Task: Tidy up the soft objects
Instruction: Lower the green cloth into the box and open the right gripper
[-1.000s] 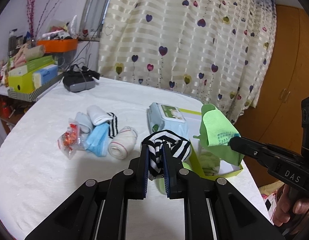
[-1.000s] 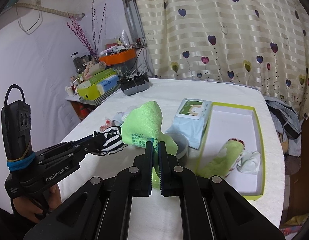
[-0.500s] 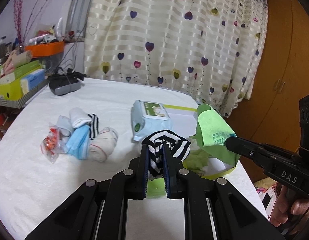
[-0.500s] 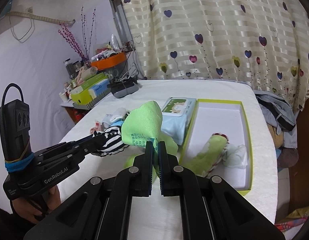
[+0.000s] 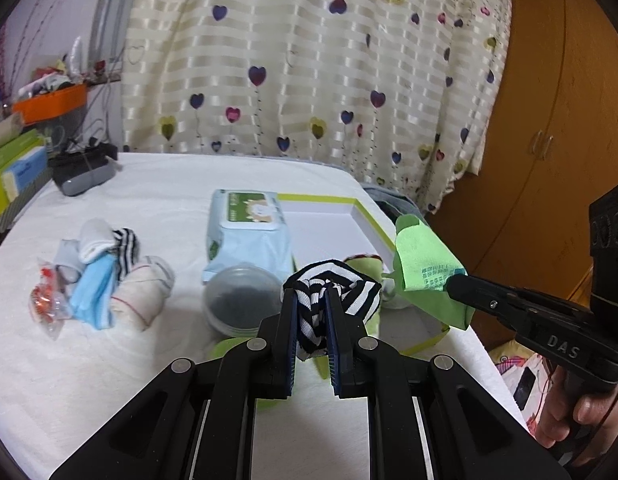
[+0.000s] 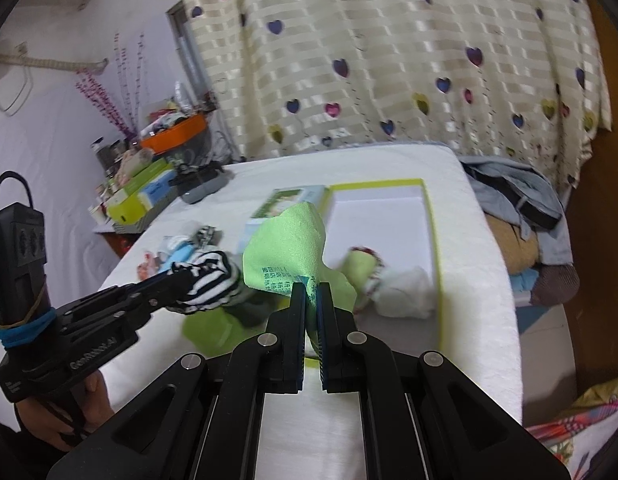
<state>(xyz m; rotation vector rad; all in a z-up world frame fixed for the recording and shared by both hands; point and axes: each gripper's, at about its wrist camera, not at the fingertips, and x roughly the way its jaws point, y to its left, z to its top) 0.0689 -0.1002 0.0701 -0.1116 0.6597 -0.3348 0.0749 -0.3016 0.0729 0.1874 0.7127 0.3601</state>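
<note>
Striped sock (image 5: 333,284) sits clamped in the left gripper (image 5: 312,304); the right gripper (image 6: 312,292) pinches a green cloth (image 6: 289,248) beside the box (image 6: 433,240) on the table (image 5: 149,184).

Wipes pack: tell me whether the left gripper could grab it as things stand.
Probably not yet. The left gripper is shut on the striped sock, so its jaws are full, and a round tub sits between it and the wipes pack.

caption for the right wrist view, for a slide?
Right gripper clamps a green cloth near the green-rimmed box; left gripper holds a striped sock.
</note>
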